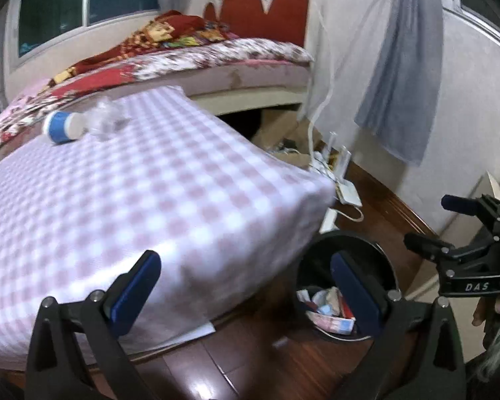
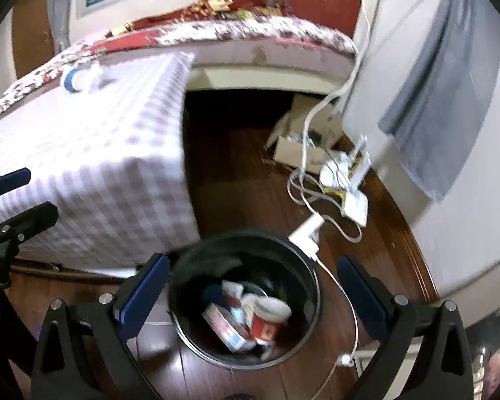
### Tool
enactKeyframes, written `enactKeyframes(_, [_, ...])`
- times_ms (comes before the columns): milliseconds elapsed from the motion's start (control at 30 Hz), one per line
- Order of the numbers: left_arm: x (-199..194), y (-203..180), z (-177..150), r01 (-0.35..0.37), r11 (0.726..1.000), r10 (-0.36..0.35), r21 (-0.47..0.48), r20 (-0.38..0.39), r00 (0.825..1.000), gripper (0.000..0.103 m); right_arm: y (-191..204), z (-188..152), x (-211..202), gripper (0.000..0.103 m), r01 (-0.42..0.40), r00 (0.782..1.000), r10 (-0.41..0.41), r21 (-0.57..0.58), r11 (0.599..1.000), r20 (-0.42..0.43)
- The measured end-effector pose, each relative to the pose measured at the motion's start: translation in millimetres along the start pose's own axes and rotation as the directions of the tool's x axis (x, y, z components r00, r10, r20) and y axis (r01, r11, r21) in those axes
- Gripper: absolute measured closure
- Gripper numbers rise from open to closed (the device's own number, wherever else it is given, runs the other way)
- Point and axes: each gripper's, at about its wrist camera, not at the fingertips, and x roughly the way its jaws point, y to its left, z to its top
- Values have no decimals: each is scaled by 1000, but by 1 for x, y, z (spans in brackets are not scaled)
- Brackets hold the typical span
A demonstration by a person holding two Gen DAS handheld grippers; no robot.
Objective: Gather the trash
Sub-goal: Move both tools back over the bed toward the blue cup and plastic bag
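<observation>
A bed [image 1: 250, 53] with a floral cover and a red headboard fills the far side of the room. Just in front of it stands the desk [image 1: 156, 180], draped in a pink-and-white checked cloth that hangs down to the dark wooden floor [image 2: 236, 173]. To the right of the desk, on the floor, sits a round black trash bin [image 2: 311, 286]. It already holds several scraps, among them a red-and-white cup and some flattened packets. A tangle of white cables and adapters [image 2: 343, 180] lies on the floor beyond the bin, near the wall.

At the far left of the desk top lies the remaining trash: a crushed clear plastic bottle [image 1: 83, 121] with a blue-and-white label, on its side.

The right hand-held gripper [image 2: 250, 286] hangs over the bin with its jaws spread wide and nothing between them. The left hand-held gripper [image 1: 246, 286] is near the desk's front corner, likewise wide open and empty.

The step in hand looks like the turn from a drop toward the next pickup. The next move calls for one gripper to reach across the cloth to the far left, line its jaws across the bottle's body and close gently. The thin plastic will likely buckle and may roll.
</observation>
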Motion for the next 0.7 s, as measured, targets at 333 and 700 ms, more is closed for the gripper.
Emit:
enactKeyframes(333, [-23, 67, 6, -95, 991, 101, -96, 53, 993, 1, 65, 46, -2, 1, -86, 992, 95, -99, 991, 86])
enactKeyframes(700, [-34, 165, 13, -239, 951, 250, -195, 32, 968, 1, 143, 99, 17, 1, -223, 961, 247, -180, 958, 122])
